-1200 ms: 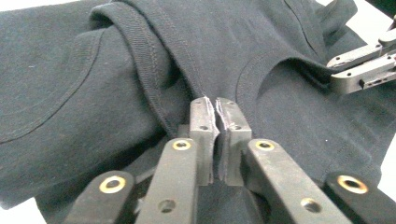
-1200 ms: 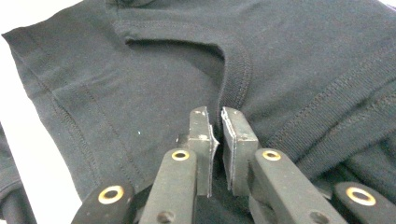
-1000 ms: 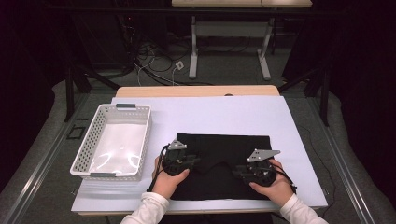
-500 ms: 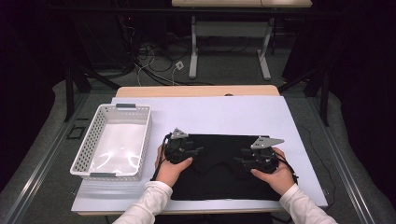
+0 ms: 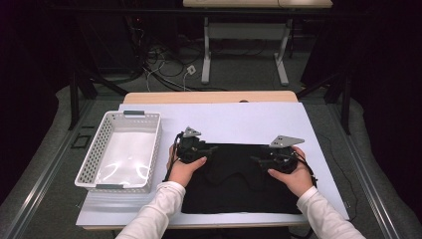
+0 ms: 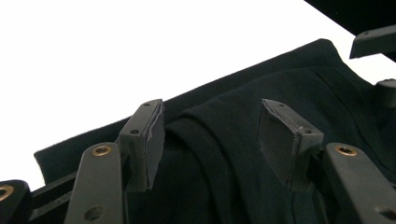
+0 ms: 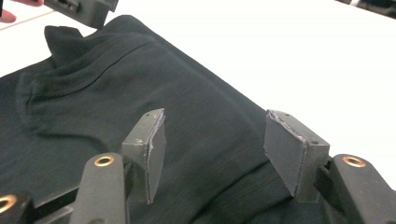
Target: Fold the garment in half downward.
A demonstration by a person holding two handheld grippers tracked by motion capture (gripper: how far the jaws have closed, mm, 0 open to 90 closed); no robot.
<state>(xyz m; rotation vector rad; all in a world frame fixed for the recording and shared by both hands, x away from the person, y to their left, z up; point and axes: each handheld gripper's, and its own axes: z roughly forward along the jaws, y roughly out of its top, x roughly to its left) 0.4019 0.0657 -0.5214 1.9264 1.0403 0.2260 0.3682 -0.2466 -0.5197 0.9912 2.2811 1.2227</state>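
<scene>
Garment [image 5: 239,177] single, black, two grippers, left [image 5: 211,149] and right [image 5: 255,160], jaws spread, one white basket [image 5: 99,154]

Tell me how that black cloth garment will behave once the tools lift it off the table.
The black cloth garment will probably go limp and sag between the left tool and the right tool, since it already lies in soft folds. It looks light, being thin and flat on the white table sheet. Its knit surface should not slip much against the pads.

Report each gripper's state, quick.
Left gripper: open, jaws apart over a fold of the black fabric garment, holding nothing.
Right gripper: open above the same garment, holding nothing.
</scene>
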